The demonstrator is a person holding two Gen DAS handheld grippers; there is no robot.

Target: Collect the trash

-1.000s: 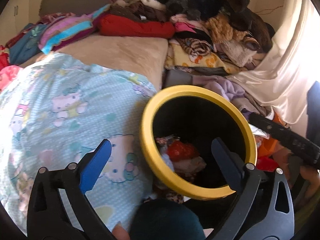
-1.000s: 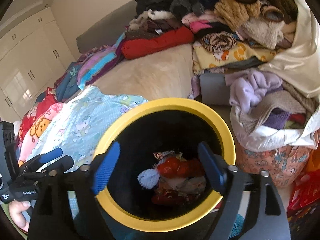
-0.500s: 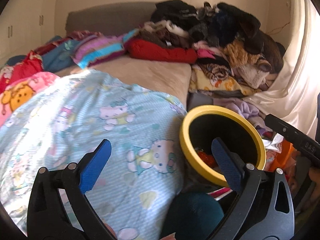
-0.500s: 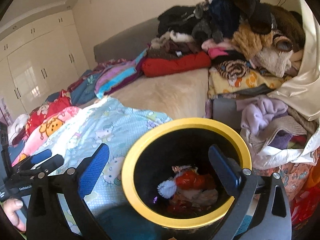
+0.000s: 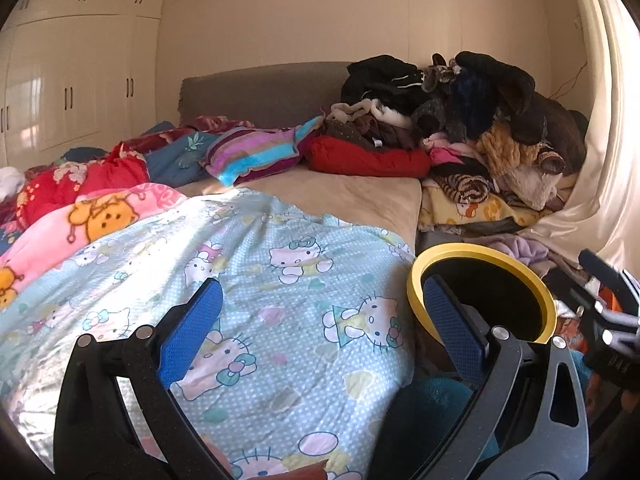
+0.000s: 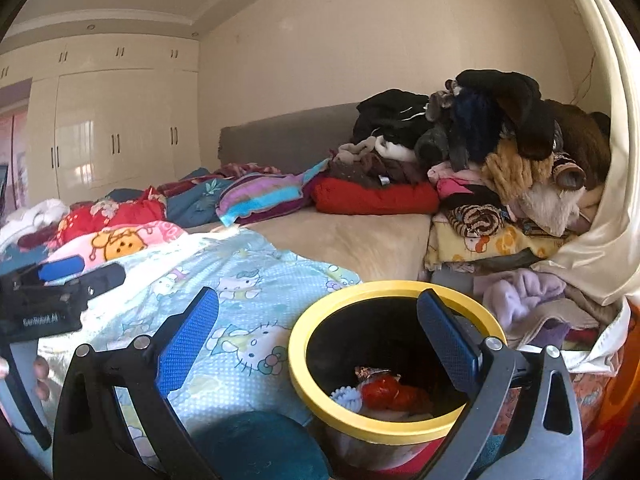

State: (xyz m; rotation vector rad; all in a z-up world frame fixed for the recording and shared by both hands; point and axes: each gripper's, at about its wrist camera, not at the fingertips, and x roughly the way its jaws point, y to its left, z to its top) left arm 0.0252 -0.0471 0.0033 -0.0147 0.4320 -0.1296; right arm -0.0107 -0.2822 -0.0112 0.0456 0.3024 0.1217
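Both grippers spread wide, empty; right gripper (image 6: 316,328) jaws just been opening, nothing between them. Yellow-rimmed bin (image 6: 384,428) at bed's edge, just below right gripper, trash (image 6: 384,394) inside. Left gripper (image 5: 320,328) over blue blanket (image 5: 256,280), bin to its right.

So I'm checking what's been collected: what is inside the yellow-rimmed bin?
Inside the yellow-rimmed bin: a red crumpled wrapper, a white ruffled piece and pale scraps. The near rim covers whatever lies lower.
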